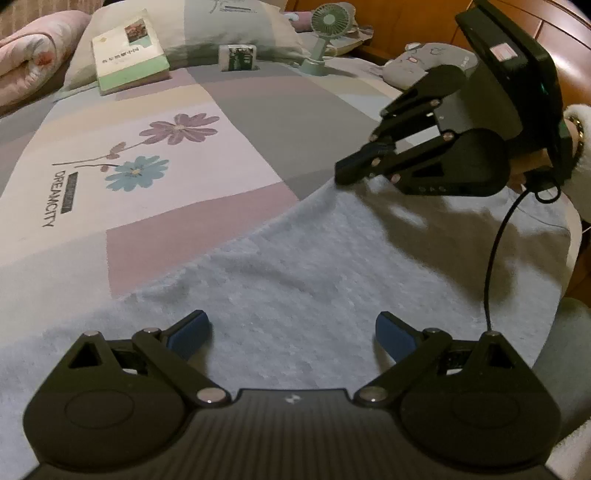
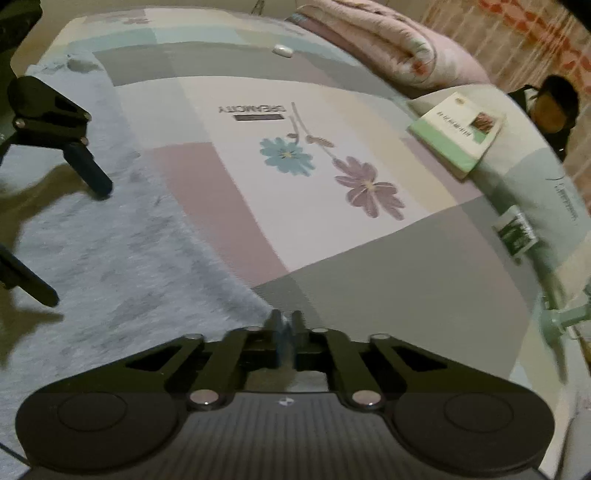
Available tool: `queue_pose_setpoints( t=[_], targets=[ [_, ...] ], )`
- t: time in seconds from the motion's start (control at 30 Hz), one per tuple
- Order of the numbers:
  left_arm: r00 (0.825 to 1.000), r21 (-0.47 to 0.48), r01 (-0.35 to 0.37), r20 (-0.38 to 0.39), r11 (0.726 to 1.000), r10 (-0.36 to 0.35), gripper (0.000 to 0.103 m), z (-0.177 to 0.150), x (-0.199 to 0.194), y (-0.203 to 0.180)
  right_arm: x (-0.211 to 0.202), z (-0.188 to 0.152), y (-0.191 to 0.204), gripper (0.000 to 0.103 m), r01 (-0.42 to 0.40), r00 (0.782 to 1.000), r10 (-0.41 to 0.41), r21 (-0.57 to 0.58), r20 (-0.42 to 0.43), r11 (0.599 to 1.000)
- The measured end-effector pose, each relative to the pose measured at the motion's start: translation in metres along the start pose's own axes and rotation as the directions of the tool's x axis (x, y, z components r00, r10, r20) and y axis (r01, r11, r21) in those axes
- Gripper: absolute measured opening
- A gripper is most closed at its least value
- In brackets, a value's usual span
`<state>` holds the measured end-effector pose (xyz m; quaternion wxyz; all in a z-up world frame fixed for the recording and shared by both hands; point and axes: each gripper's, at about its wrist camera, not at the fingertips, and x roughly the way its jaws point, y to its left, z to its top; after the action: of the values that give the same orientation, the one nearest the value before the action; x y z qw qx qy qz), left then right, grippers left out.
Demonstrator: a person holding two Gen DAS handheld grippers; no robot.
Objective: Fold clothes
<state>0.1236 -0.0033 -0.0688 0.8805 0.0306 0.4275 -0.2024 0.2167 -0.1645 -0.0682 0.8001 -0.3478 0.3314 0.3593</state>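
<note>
A pale blue fleecy garment lies spread flat on the patchwork bedsheet, filling the lower half of the left wrist view and the left side of the right wrist view. The left gripper hovers over the cloth with its blue-padded fingers spread wide, nothing between them. The right gripper has its fingers pressed together on the garment's edge; from the left wrist view its tip sits at centre right, right where cloth meets sheet.

Along the top of the left wrist view stand a green-edged book on a pillow, a small box, a mint handheld fan and a grey soft toy. A rolled pink quilt sits at upper left.

Only the right wrist view shows a small white object on the far sheet, too blurred to name. There the fan is cut off at the lower right edge, and the box is smeared.

A black cable crosses the garment's right part, trailing from the right gripper.
</note>
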Motion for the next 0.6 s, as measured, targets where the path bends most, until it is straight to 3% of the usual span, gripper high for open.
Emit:
queue_pose_setpoints(
  t=[0.17, 0.27, 0.37, 0.43, 0.5, 0.6],
  targets=[
    [1.0, -0.03, -0.007, 0.022, 1.0, 0.007, 0.097, 0.002, -0.004, 0.008, 0.0, 0.0, -0.004, 0.001, 0.06, 0.998, -0.06, 0.027, 0.0, 0.998],
    [0.999, -0.051, -0.01, 0.033, 0.999, 0.012, 0.097, 0.004, -0.005, 0.014, 0.01, -0.004, -0.019, 0.001, 0.143, 0.989, -0.14, 0.082, -0.04, 0.986],
    [0.999, -0.051, -0.028, 0.027, 0.998, 0.029, 0.097, 0.003, -0.007, 0.019, 0.011, -0.01, -0.034, 0.002, 0.068, 0.997, -0.06, 0.194, -0.047, 0.979],
    [0.999, -0.033, -0.044, 0.021, 0.998, 0.045, 0.097, 0.002, -0.01, 0.021, 0.001, -0.008, -0.031, 0.005, 0.017, 1.0, -0.017, 0.204, -0.006, 0.979],
    [0.998, -0.012, -0.065, 0.015, 0.998, 0.065, 0.097, 0.0, -0.013, 0.025, -0.007, 0.001, -0.025, 0.018, -0.072, 0.997, 0.064, 0.194, 0.046, 0.978],
    [0.995, -0.023, -0.096, 0.005, 0.995, 0.096, 0.097, -0.001, -0.018, 0.032, -0.013, 0.019, -0.014, 0.025, -0.189, 0.979, 0.174, 0.156, 0.109, 0.969]
  ],
)
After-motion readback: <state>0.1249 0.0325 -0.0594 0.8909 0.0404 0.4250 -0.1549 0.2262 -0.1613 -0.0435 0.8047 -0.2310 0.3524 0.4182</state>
